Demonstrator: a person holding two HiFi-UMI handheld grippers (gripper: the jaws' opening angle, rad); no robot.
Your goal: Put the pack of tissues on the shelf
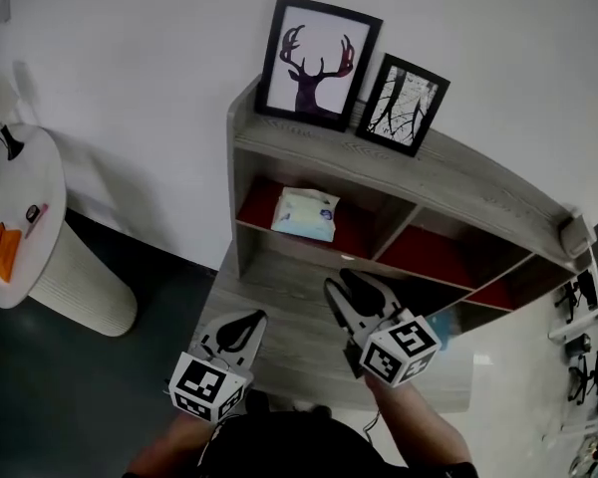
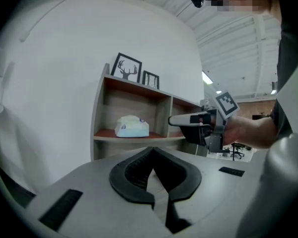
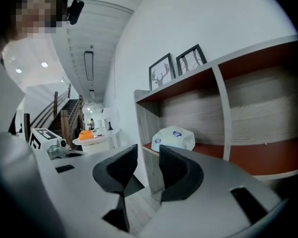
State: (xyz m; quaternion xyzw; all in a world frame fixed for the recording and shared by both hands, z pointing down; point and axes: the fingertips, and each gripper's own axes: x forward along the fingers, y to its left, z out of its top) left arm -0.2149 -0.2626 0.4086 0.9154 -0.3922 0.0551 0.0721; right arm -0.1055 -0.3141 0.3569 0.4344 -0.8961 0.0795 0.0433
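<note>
left gripper (image 1: 235, 331): my fingers pinched together, nothing in them; just the spare hand here
pack of tissues (image 1: 305, 214): lying flat in the shelf (image 1: 458, 182)'s left cubby; looks placed to me
right gripper (image 1: 357, 297): fingers partway apart, empty; well clear of the pack

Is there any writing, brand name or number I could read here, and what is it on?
No text here is legible.
Pack of tissues: small blue marks, too blurred to read.
Left gripper and right gripper: square black-and-white marker patterns, no letters.
Deer picture and branch picture: no words visible.
</note>
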